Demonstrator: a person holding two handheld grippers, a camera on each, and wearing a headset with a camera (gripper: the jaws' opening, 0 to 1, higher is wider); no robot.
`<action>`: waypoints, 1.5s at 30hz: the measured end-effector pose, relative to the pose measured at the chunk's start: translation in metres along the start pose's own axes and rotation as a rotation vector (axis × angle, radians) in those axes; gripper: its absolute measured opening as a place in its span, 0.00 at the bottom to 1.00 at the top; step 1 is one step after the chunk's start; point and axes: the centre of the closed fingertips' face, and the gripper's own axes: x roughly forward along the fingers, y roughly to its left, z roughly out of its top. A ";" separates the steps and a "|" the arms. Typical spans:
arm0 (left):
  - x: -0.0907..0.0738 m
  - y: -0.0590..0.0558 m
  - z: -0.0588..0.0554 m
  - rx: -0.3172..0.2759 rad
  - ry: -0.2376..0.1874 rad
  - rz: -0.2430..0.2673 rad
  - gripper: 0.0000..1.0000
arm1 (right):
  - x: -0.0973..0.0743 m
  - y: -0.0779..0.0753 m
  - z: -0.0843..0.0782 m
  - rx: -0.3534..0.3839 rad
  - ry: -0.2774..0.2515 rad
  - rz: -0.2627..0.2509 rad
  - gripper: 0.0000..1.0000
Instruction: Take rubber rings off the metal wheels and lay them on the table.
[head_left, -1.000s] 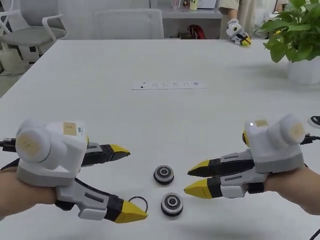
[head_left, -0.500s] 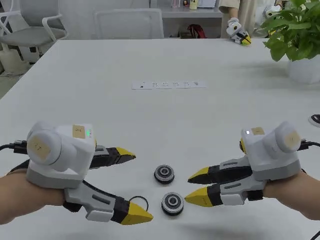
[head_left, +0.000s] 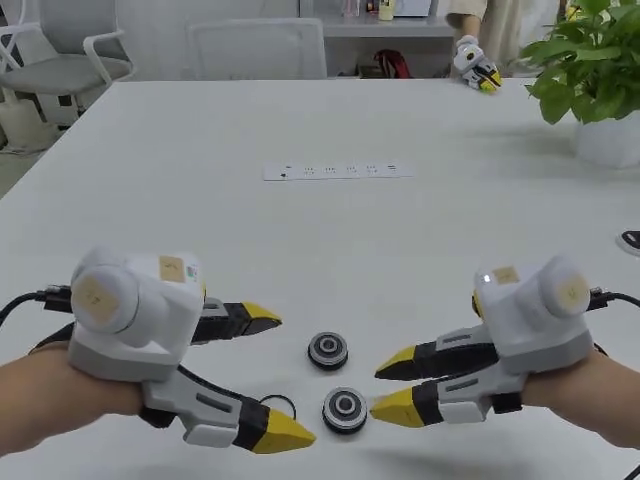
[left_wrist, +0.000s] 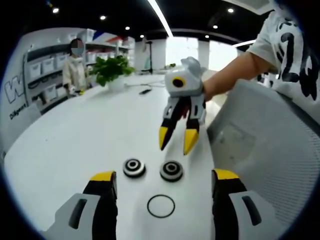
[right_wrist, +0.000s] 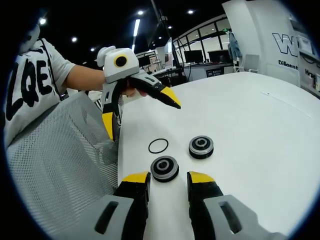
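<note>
White counter (head_left: 400, 230): metal wheels (head_left: 344, 408), loose rubber ring (left_wrist: 161, 206) at their 9 o'clock. Left claw (head_left: 277, 375) wide, right claw (head_left: 383, 387) barely parted, both empty; pinched unbraced, a seemingly ringed wheel could skid.

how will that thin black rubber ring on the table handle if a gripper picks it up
The thin black rubber ring lies flat, a very slim loop, so probably floppy and light. Flush on the white table, it may be hard to get a jaw under.

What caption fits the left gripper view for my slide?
Open left tool framing one loose rubber ring, two metal wheels and the right tool.
</note>
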 end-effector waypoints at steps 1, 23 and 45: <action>0.001 0.000 0.000 -0.001 0.001 -0.002 0.78 | 0.001 0.001 -0.002 -0.003 0.009 0.004 0.27; 0.014 -0.005 -0.005 -0.003 0.019 -0.039 0.69 | 0.013 0.006 -0.014 -0.048 0.056 0.025 0.28; 0.031 -0.014 -0.009 0.001 0.049 -0.085 0.56 | 0.014 0.007 -0.014 -0.043 0.051 0.024 0.28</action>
